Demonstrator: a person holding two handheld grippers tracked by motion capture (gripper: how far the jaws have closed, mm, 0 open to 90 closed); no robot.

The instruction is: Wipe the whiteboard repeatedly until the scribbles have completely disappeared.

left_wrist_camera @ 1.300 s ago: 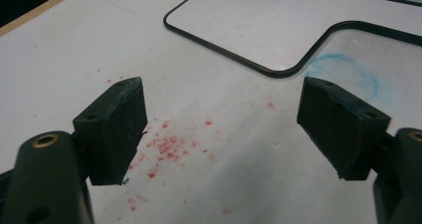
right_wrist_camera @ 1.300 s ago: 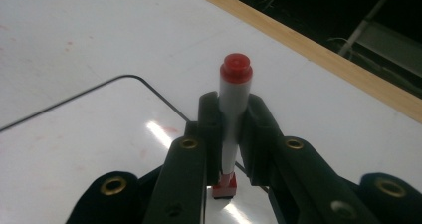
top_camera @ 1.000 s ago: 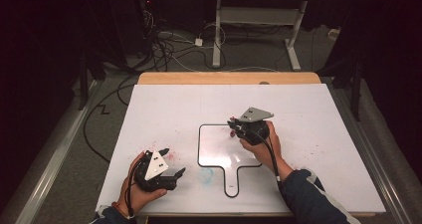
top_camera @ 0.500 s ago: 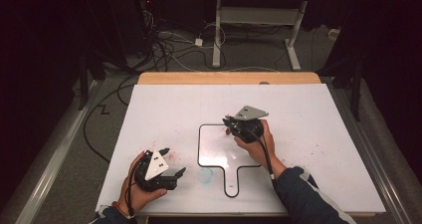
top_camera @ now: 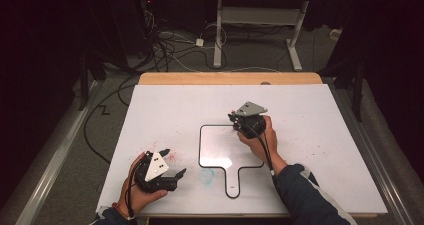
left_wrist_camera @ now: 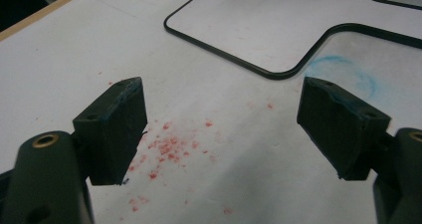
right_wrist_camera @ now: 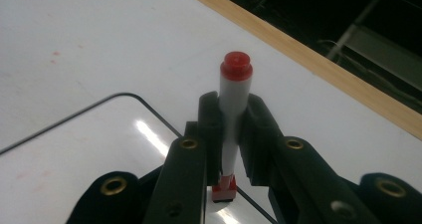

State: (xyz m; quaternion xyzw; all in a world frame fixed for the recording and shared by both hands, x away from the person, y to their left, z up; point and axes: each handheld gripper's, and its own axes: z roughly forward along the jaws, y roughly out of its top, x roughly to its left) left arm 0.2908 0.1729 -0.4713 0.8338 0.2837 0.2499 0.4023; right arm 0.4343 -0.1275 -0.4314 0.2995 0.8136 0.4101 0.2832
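My right gripper (top_camera: 234, 118) hovers over the far right corner of a small paddle-shaped whiteboard (top_camera: 200, 146) with a black rim. It is shut on a white marker with red ends (right_wrist_camera: 233, 99), held upright between the pads (right_wrist_camera: 209, 119). The board's rim (right_wrist_camera: 99, 104) curves below the jaws. My left gripper (top_camera: 174, 163) rests at the table's front left, open, with nothing between its pads (left_wrist_camera: 117, 129). The board's handle corner (left_wrist_camera: 278, 74) lies just ahead of it.
The white table top (top_camera: 310, 115) carries red specks (left_wrist_camera: 169, 149) and a faint blue smudge (left_wrist_camera: 343, 67) by the board's handle. A wooden strip (top_camera: 230, 78) edges the far side. Cables and desk legs lie on the floor beyond.
My right gripper with the marker has drifted slightly left and away along the board's far right corner. The left gripper has stayed put.
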